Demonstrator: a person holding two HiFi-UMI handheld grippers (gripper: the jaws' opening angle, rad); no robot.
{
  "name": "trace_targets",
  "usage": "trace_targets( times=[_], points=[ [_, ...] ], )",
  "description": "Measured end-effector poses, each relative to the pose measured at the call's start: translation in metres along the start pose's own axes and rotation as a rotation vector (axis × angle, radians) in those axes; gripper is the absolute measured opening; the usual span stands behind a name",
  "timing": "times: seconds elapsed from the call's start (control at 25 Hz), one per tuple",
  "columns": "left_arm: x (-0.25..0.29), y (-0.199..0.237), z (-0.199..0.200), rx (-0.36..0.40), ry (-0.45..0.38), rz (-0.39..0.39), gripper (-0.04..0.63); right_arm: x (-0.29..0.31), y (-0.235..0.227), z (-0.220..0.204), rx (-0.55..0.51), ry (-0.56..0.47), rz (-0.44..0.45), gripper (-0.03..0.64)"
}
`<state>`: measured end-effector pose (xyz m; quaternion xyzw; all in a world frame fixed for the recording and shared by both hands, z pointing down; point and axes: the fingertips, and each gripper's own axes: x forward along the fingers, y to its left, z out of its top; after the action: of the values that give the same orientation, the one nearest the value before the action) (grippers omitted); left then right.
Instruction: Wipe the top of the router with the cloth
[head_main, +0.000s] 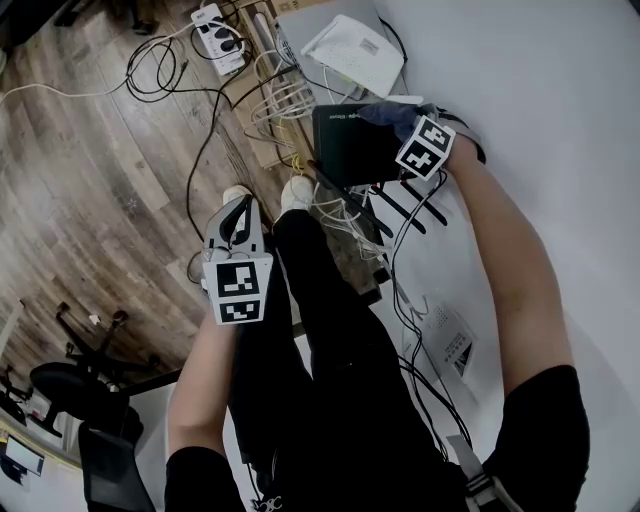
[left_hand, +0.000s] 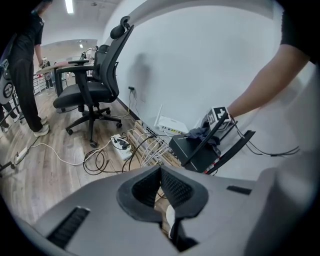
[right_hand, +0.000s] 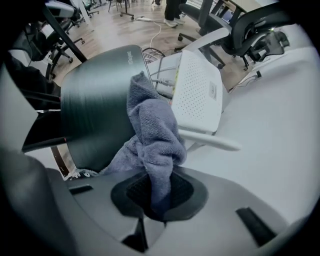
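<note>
The cloth (right_hand: 152, 125) is pinched between the jaws of the right gripper (right_hand: 159, 197) and is draped against the top of the black router (right_hand: 95, 107), at the edge next to a white router (right_hand: 197, 90). The left gripper (left_hand: 161, 189) is held well apart from them, over the wooden floor (left_hand: 35, 170), with its jaws pressed together on nothing.

Your outstretched right gripper (right_hand: 159, 197) pinches the cloth (right_hand: 151, 125), while your left gripper (head_main: 239, 214) hangs back, jaws together.
</note>
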<state>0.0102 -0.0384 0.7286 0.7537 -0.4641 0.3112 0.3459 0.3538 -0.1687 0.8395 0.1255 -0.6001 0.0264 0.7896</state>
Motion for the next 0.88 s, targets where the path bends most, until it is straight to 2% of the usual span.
trace_targets(
  times=[0.12, 0.32, 0.72, 0.88],
  points=[
    [0.0, 0.0, 0.0, 0.006, 0.0, -0.004, 0.002, -0.007, 0.009, 0.014, -0.026, -0.047, 0.034, 0.028],
    [-0.001, 0.0, 0.001, 0.013, 0.0, -0.013, 0.002, -0.015, 0.031, 0.021, -0.153, -0.067, 0.108, 0.028],
    [-0.002, 0.002, 0.001, 0.013, -0.003, -0.013, 0.002, -0.037, 0.126, 0.026, -0.337, -0.096, 0.443, 0.028],
    [-0.003, 0.004, -0.001, 0.023, -0.004, -0.013, 0.002, -0.041, 0.136, 0.03, -0.367, -0.112, 0.449, 0.028]
  ],
)
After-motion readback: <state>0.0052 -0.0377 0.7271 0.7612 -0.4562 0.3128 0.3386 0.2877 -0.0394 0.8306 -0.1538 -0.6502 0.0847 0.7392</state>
